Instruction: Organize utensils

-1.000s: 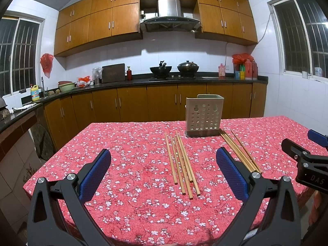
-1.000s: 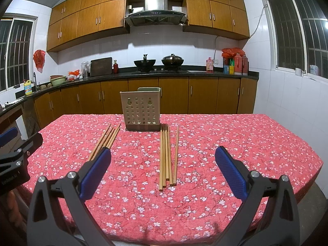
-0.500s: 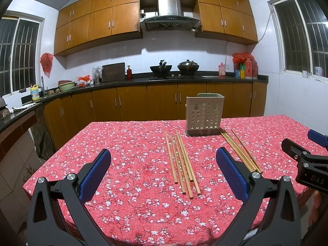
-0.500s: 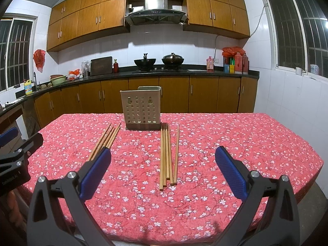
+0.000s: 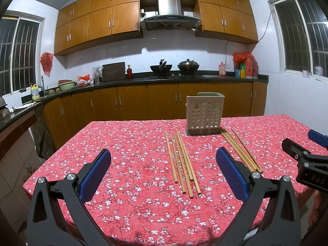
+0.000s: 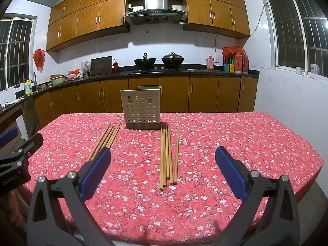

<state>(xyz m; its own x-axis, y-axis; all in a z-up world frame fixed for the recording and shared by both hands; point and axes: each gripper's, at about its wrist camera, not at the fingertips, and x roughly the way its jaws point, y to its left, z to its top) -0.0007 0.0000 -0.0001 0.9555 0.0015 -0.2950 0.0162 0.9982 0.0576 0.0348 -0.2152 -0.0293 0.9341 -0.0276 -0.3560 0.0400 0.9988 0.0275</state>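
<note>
A beige perforated utensil holder (image 5: pixel 205 113) (image 6: pixel 141 108) stands upright at the far middle of the table. Two bundles of wooden chopsticks lie flat in front of it. The left bundle (image 5: pixel 182 162) (image 6: pixel 104 141) lies ahead of my left gripper (image 5: pixel 163 157), which is open, empty and held above the near table edge. The right bundle (image 5: pixel 239 149) (image 6: pixel 167 153) lies ahead of my right gripper (image 6: pixel 163 153), also open and empty. Each gripper shows at the edge of the other's view: the right one (image 5: pixel 307 155), the left one (image 6: pixel 18 153).
The table wears a red flowered cloth (image 5: pixel 131 143) (image 6: pixel 246 143). Behind it run brown kitchen cabinets (image 5: pixel 133 100) with a dark counter carrying pots (image 5: pixel 162 67), bottles and bowls. Windows flank both sides.
</note>
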